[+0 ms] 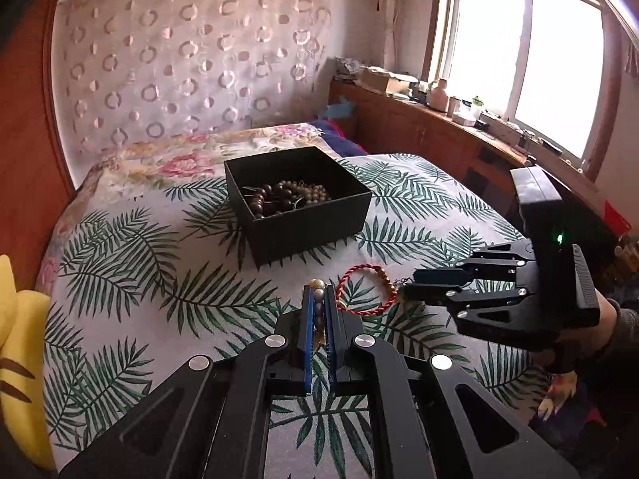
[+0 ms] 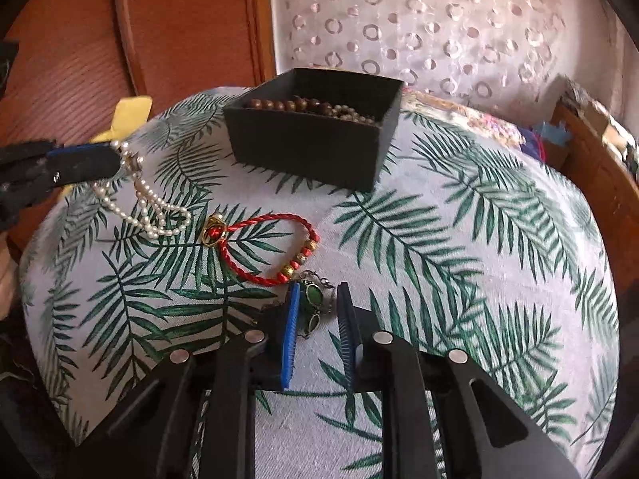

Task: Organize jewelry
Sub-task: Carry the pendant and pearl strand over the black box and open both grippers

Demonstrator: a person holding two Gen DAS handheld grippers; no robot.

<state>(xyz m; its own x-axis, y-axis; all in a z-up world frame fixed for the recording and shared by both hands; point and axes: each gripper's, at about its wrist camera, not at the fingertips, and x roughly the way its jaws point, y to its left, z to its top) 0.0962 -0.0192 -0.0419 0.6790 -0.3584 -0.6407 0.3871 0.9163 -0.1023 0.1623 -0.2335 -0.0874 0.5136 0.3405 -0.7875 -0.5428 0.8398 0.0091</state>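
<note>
My left gripper (image 1: 318, 293) is shut on a pearl strand (image 1: 318, 304). The right wrist view shows this left gripper (image 2: 114, 161) lifting the pearl strand (image 2: 149, 207), whose lower loops trail on the leaf-print bedspread (image 2: 459, 279). My right gripper (image 2: 318, 299) rests low on the bedspread, its blue pads close against a green-stone piece with a metal chain (image 2: 312, 299). From the left it shows as the right gripper (image 1: 403, 292). A red cord bracelet (image 2: 271, 249) with gold beads lies between both grippers. Behind it stands a black box (image 2: 315, 139) holding brown bead strings.
The black box (image 1: 297, 203) sits mid-bed. A yellow plush (image 1: 16, 359) lies at the bed's left edge. A wooden headboard (image 2: 120, 40) and a circle-patterned curtain (image 1: 191, 64) stand behind. A cluttered wooden window ledge (image 1: 459, 119) runs along the right.
</note>
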